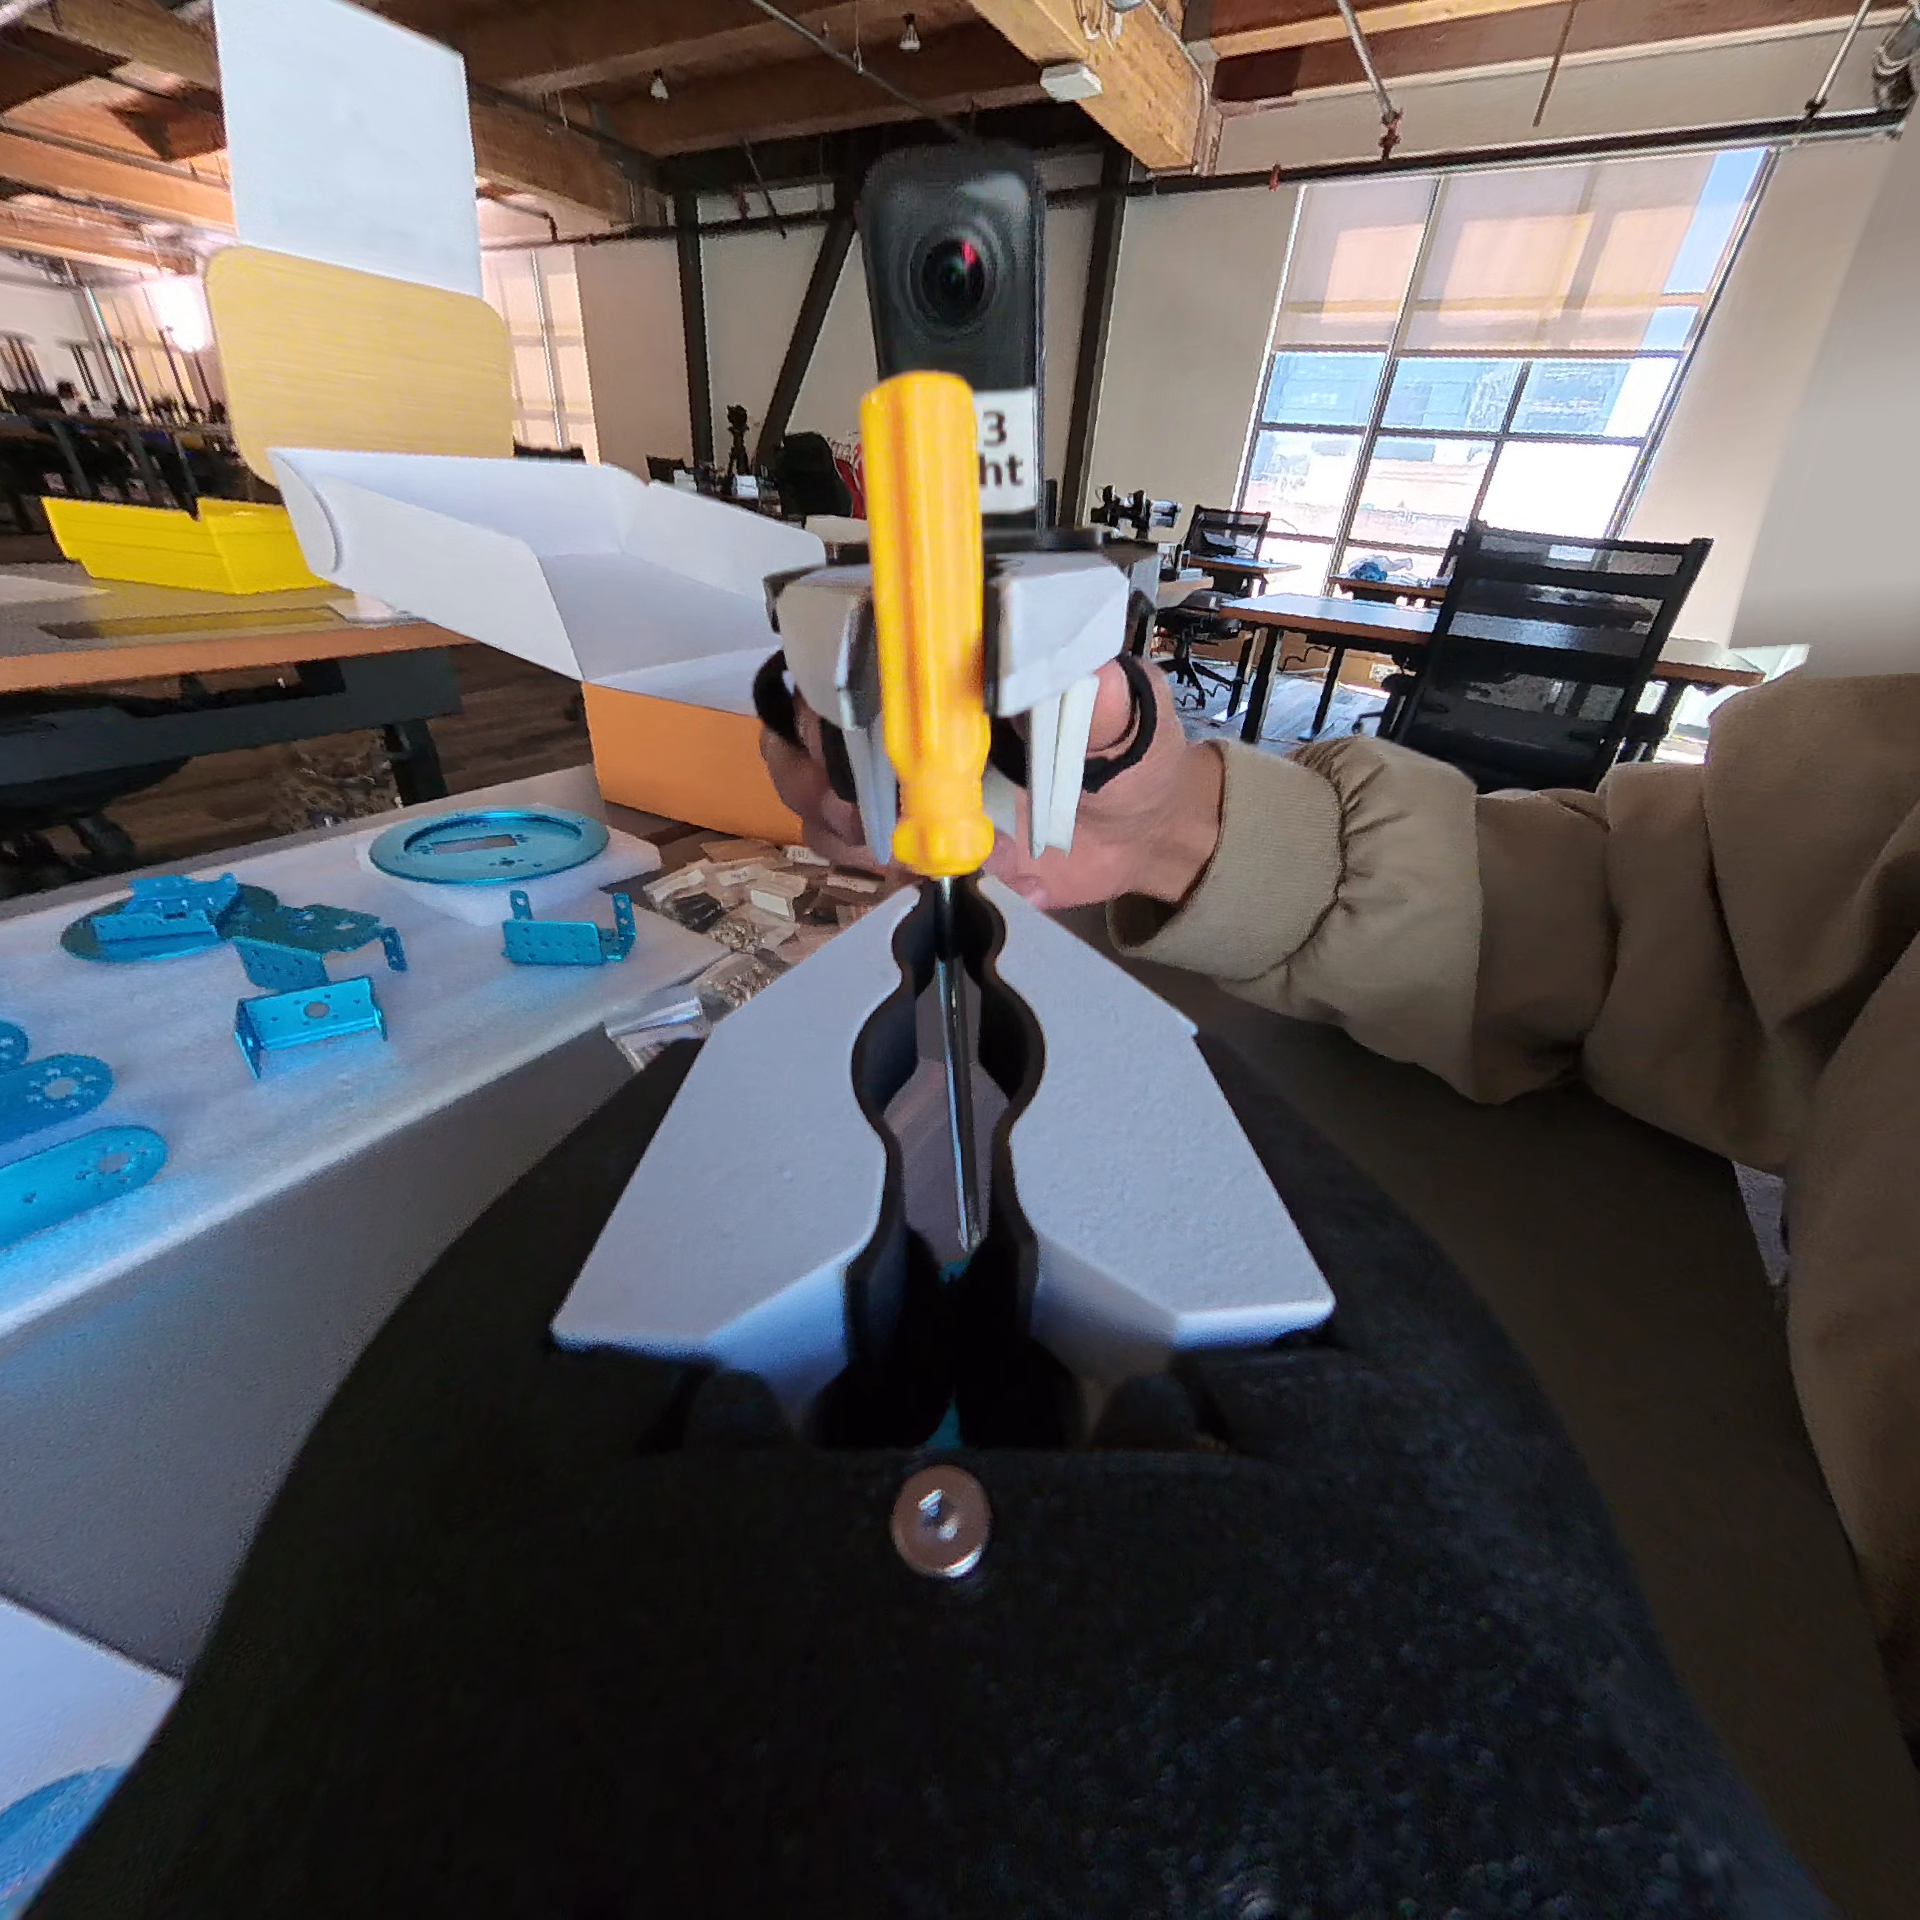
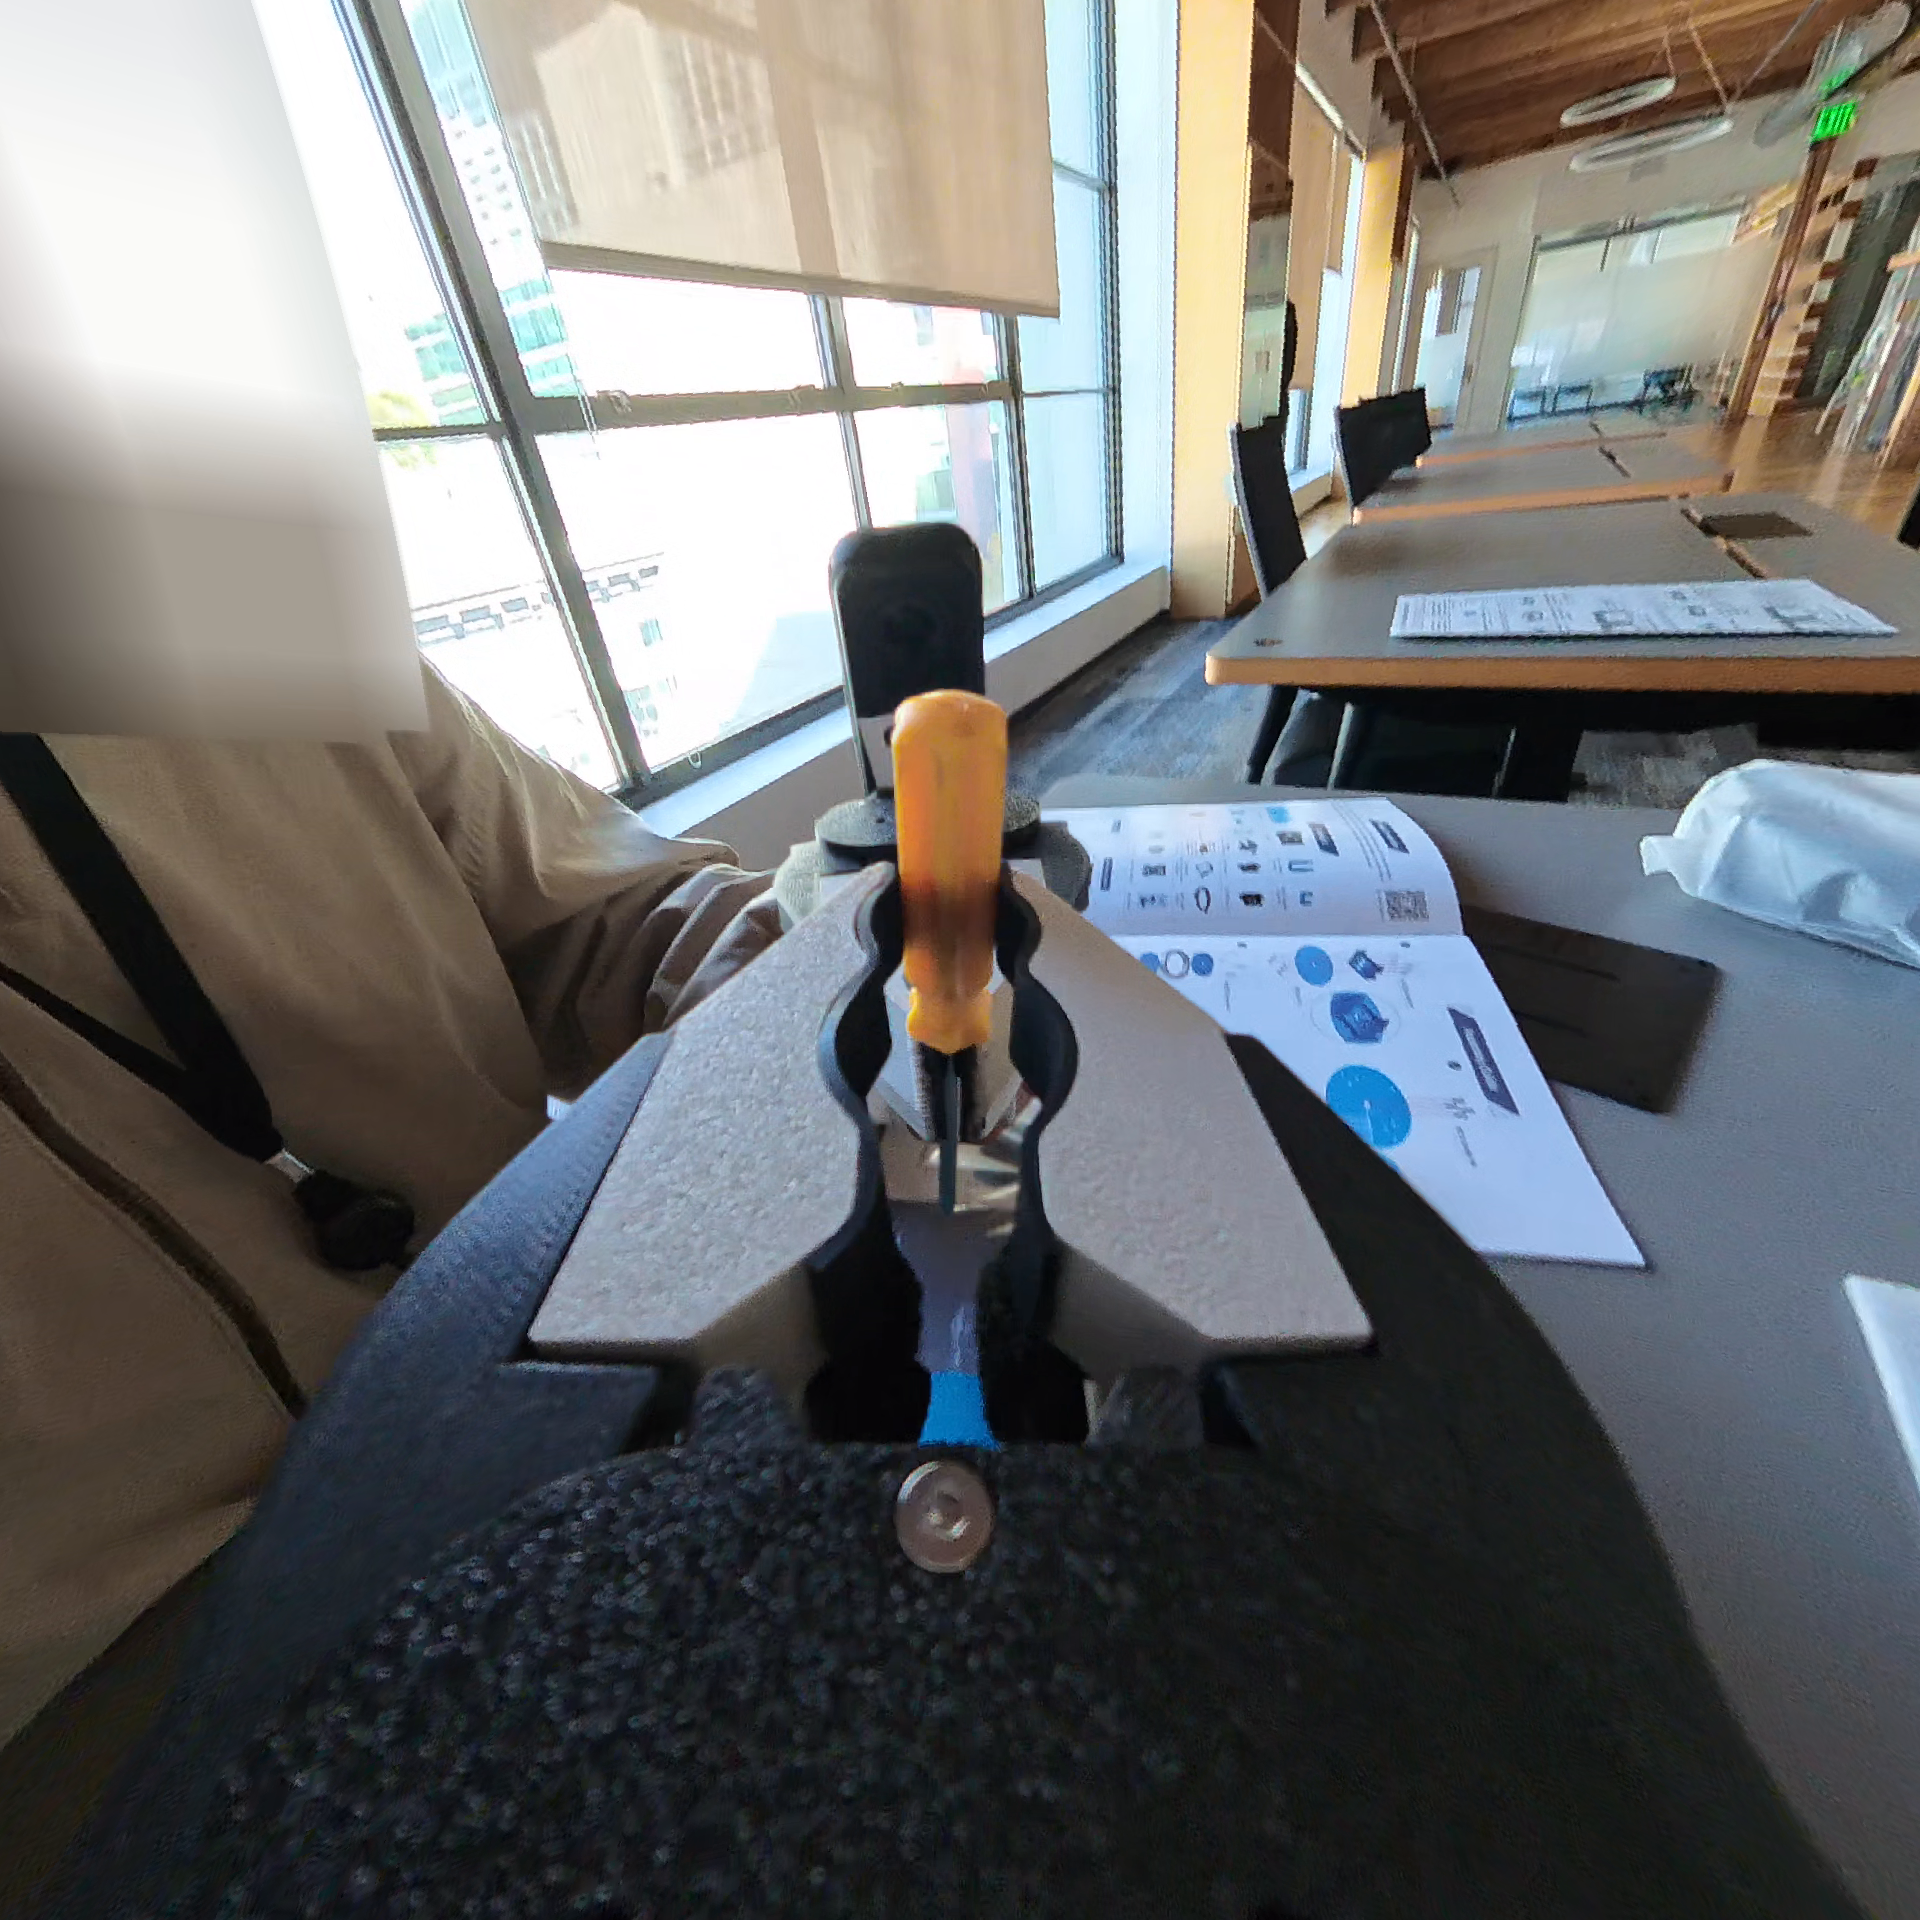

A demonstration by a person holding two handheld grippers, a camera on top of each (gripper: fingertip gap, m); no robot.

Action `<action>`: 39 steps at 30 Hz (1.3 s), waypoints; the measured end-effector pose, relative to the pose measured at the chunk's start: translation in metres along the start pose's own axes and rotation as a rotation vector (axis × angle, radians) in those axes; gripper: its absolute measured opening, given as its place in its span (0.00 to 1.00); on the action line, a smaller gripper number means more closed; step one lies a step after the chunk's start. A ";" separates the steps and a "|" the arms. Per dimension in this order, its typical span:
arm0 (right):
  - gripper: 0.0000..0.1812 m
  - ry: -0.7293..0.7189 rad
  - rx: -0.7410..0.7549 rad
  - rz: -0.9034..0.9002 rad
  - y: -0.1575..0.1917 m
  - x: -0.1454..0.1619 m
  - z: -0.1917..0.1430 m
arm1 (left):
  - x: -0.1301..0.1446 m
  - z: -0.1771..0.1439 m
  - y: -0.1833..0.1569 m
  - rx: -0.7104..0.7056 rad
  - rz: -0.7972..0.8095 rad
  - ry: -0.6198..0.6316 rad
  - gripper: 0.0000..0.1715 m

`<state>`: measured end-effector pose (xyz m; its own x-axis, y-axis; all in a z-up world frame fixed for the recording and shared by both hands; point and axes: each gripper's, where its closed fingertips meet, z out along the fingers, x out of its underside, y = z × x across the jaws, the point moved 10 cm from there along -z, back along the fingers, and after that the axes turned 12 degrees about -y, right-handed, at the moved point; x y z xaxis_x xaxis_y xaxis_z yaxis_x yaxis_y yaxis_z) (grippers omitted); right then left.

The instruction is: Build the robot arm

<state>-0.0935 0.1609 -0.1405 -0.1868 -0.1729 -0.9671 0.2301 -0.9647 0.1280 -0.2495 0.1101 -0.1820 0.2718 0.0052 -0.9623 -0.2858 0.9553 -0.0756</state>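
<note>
A screwdriver with a yellow handle [image 1: 925, 623] and a thin metal shaft [image 1: 958, 1060] stands nearly upright between my two grippers, which face each other. My right gripper [image 2: 945, 883] is shut on the handle [image 2: 948, 894]; it also shows in the left wrist view [image 1: 961, 831], held by a hand. My left gripper [image 1: 948, 896] is closed around the top of the shaft just below the handle. The shaft shows through the gap between its fingers. The left gripper also shows in the right wrist view [image 2: 948, 1081], behind the shaft.
Blue metal brackets [image 1: 312, 1023] and a blue ring [image 1: 488, 847] lie on white foam at left, near small bags of hardware [image 1: 748, 904] and an open white and orange box [image 1: 582, 592]. An open booklet [image 2: 1351, 997], a black plate [image 2: 1590, 997] and a white bag [image 2: 1797, 852] lie on the grey table. The gap from one gripper's tips to the other's is roughly 5 cm.
</note>
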 end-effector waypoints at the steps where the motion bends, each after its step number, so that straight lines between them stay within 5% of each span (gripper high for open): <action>1: 0.08 0.029 0.002 0.008 -0.002 0.001 -0.001 | 0.002 0.000 0.001 0.002 -0.017 0.018 0.02; 5: 0.08 0.067 0.022 0.033 -0.009 0.009 -0.009 | 0.008 -0.013 0.009 -0.011 -0.030 0.090 0.16; 16: 0.08 0.219 0.017 0.112 -0.016 0.036 -0.010 | 0.019 -0.012 0.009 -0.024 -0.007 0.149 0.10; 39: 0.08 0.260 0.026 0.106 -0.013 0.055 -0.015 | 0.033 -0.011 0.005 0.005 0.070 0.262 0.09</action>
<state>-0.0927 0.1666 -0.1989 0.0893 -0.2197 -0.9715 0.2104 -0.9492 0.2340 -0.2519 0.1119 -0.2169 0.0040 -0.0048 -1.0000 -0.2909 0.9567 -0.0057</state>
